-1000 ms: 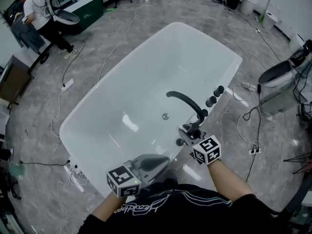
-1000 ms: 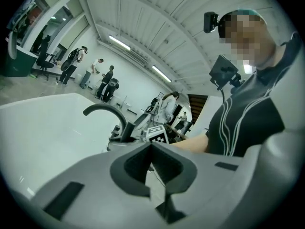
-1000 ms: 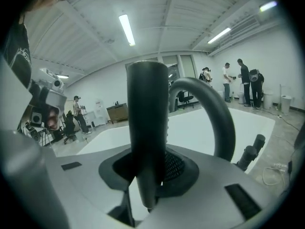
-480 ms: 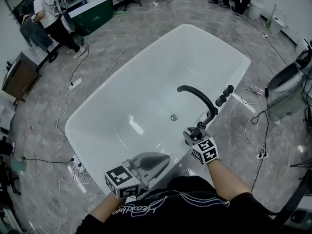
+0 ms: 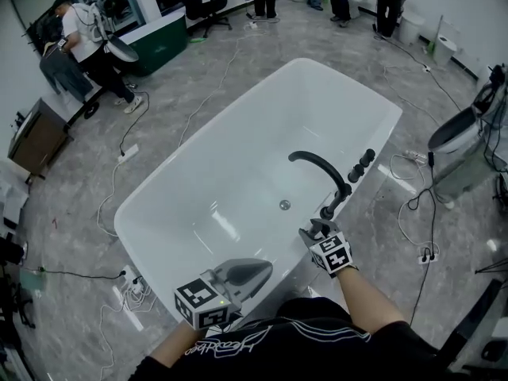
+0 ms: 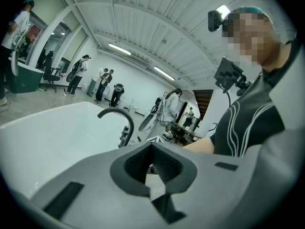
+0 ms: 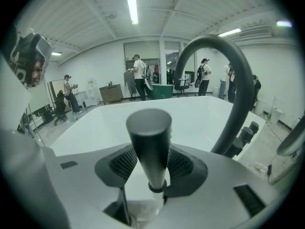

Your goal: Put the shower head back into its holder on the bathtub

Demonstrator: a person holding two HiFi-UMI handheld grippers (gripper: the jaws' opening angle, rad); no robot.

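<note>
Shower head (image 7: 148,142) stands nearly upright between the jaws of the right gripper (image 5: 313,230), its long axis running up out of a dark ring-shaped holder (image 7: 157,187) on the near right rim of the bathtub (image 5: 159,189). Those jaws are opening, and the ribbed pads stand a little clear of the dark handle on either side rather than pinching it. By my reading the handle is already seated and this is the release. What comes next depends on the handle staying put as the jaws back straight away from it, towards the person, without brushing it sideways.

The left gripper (image 5: 255,272) hovers at the near end of the tub, to the left of the right one and well apart from the shower head. Its jaws are pressed together with nothing in them, so the right hand is plainly the nearer and the working one.

Farther out, the tub basin looks dry and holds nothing loose, with only the drain (image 5: 284,205) in its floor. Just beyond the holder, the black curved spout (image 5: 317,165) arches over the basin, with a row of black knobs (image 5: 361,163) on the rim behind it. Cables trail over the grey floor, and people stand at the far side of the room.
</note>
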